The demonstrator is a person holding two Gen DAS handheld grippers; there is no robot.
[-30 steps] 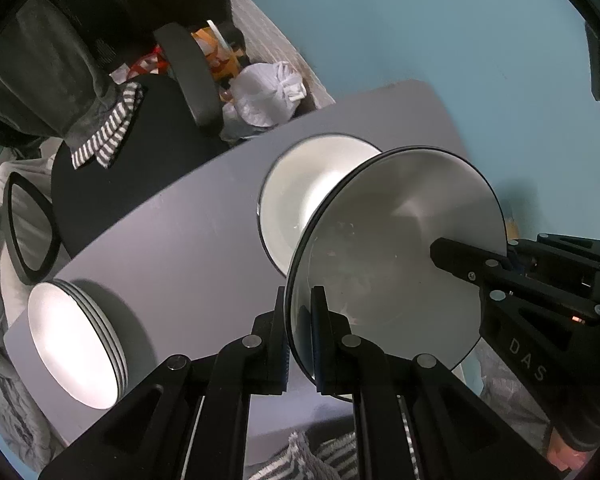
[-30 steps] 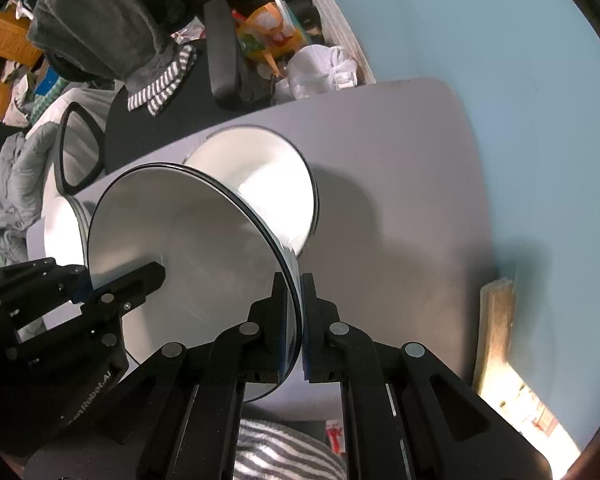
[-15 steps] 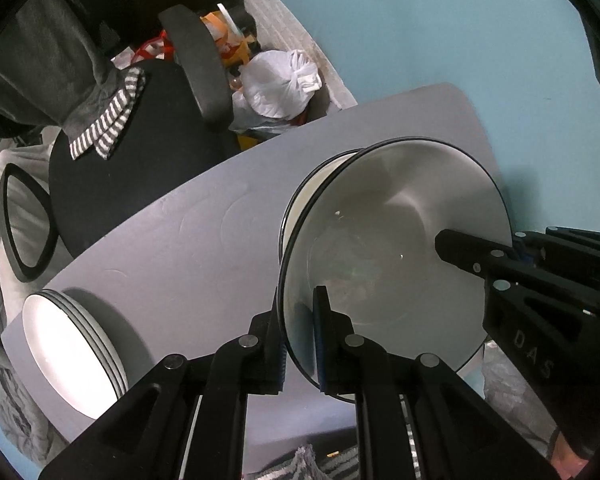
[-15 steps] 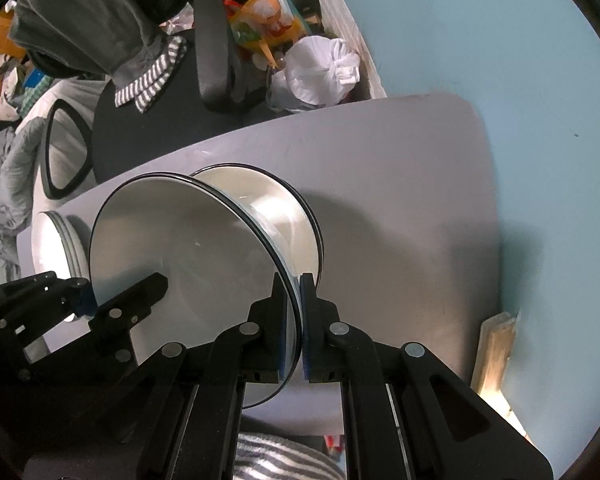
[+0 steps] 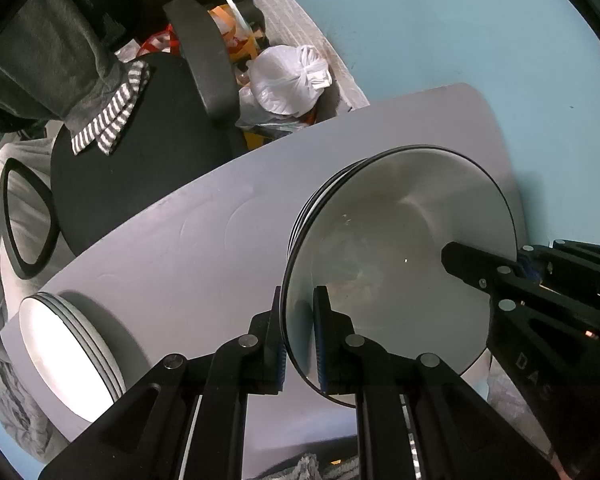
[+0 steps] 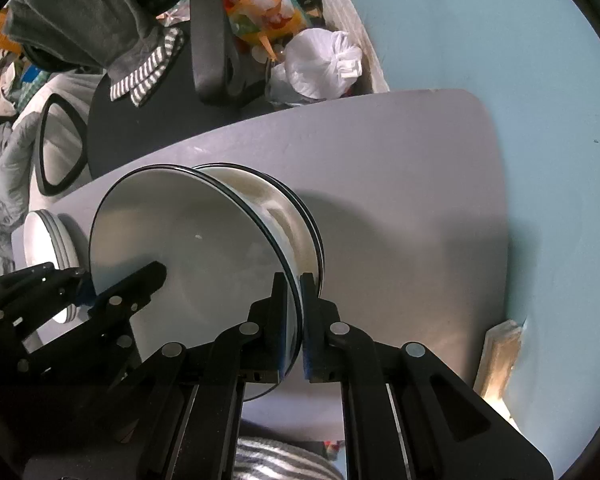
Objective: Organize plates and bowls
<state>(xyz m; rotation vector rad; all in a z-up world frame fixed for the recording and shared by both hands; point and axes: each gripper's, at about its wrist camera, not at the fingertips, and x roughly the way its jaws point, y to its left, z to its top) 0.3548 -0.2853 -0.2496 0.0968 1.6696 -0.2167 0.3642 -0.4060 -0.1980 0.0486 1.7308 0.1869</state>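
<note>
Both grippers hold one white, black-rimmed plate (image 5: 400,248) by opposite edges. My left gripper (image 5: 300,320) is shut on its near rim, and my right gripper (image 6: 296,312) is shut on the other rim of the same plate (image 6: 188,248). The plate hangs just above a stack of like plates (image 6: 304,220) on the grey table (image 5: 204,240), nearly covering it; only the stack's edge (image 5: 308,208) shows. A second stack of white plates (image 5: 64,352) sits at the table's left end and also shows in the right wrist view (image 6: 48,236).
A black office chair (image 5: 140,152) with grey and striped clothes stands past the table's far edge. A white tied bag (image 5: 288,80) and clutter lie by the blue wall (image 5: 460,32). A wooden block (image 6: 496,356) lies at the table's right.
The held plate has moved over the stack at the table's middle and come down close to it, now covering most of the stack. Both grippers stayed shut on its rim.
</note>
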